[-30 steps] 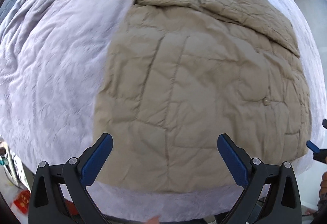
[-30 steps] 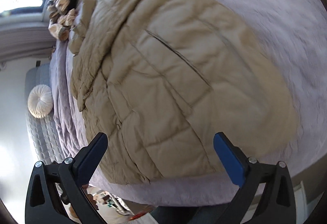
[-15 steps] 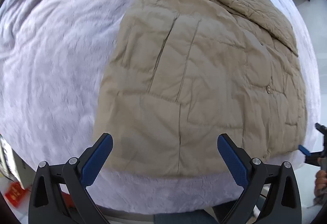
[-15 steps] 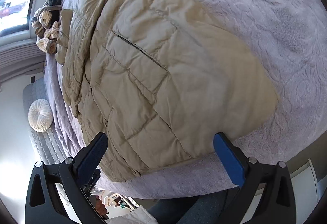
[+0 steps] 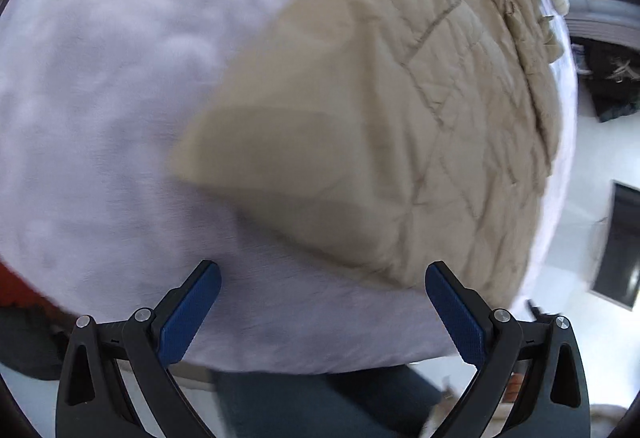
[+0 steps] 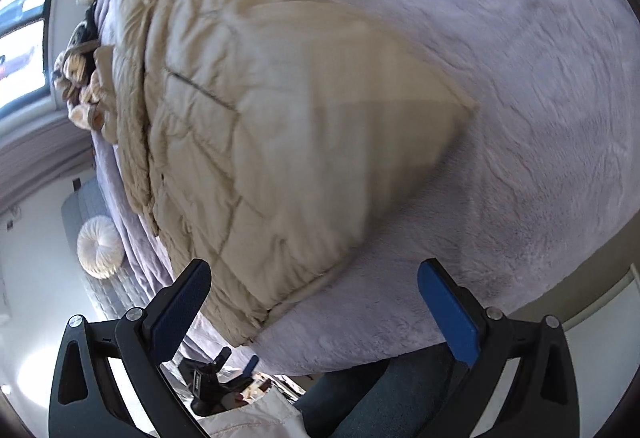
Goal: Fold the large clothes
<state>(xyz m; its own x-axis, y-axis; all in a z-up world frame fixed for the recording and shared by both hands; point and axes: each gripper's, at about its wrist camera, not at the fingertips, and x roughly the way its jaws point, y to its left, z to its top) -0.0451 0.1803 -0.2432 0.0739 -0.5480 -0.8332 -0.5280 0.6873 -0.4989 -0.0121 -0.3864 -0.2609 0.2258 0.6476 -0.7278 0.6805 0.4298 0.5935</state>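
Note:
A tan quilted jacket point(image 5: 400, 110) lies flat on a pale lilac bedspread point(image 5: 100, 78); it also shows in the right wrist view point(image 6: 260, 142). My left gripper point(image 5: 322, 302) is open and empty, just above the bed's near edge, close to the jacket's hem corner. My right gripper point(image 6: 314, 298) is open and empty over the other hem corner by the bed edge. The near part of the jacket is blurred in both views.
The bedspread point(image 6: 520, 78) has bare room beside the jacket. A round white cushion point(image 6: 100, 248) lies on a grey bench beyond the bed. Plush toys point(image 6: 78, 82) sit by a window at the bed's far end. The other gripper point(image 6: 216, 378) shows below the bed edge.
Both grippers have swung and dropped closer to the jacket's hem corners, and the views have rotated. The jacket has not moved. Both jaws stay open.

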